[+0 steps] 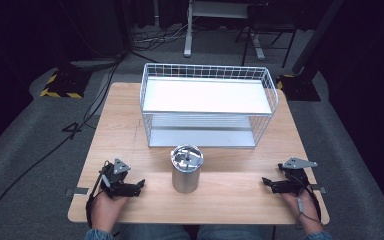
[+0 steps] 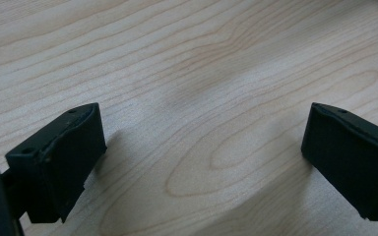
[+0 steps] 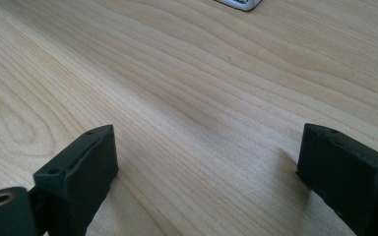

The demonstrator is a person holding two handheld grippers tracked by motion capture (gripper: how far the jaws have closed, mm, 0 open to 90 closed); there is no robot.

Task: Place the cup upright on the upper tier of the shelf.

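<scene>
A steel tumbler with a lid (image 1: 186, 168) stands upright near the middle front of the wooden table (image 1: 130, 125). Behind it sits a white wire rack with two shelves (image 1: 207, 105). My left gripper (image 1: 141, 186) rests low on the table to the tumbler's left, its jaws pointing toward the cup. In the left gripper view the left gripper (image 2: 202, 147) stands open over bare wood. My right gripper (image 1: 265, 182) lies to the tumbler's right, pointing left. Seen from its own camera, the right gripper (image 3: 206, 162) is open with nothing between the jaws.
A corner of the rack's base (image 3: 238, 4) shows at the top of the right gripper view. Table legs and cables (image 1: 160, 37) lie on the grey floor beyond the table. Yellow-black striped feet (image 1: 60, 85) stand at the far left.
</scene>
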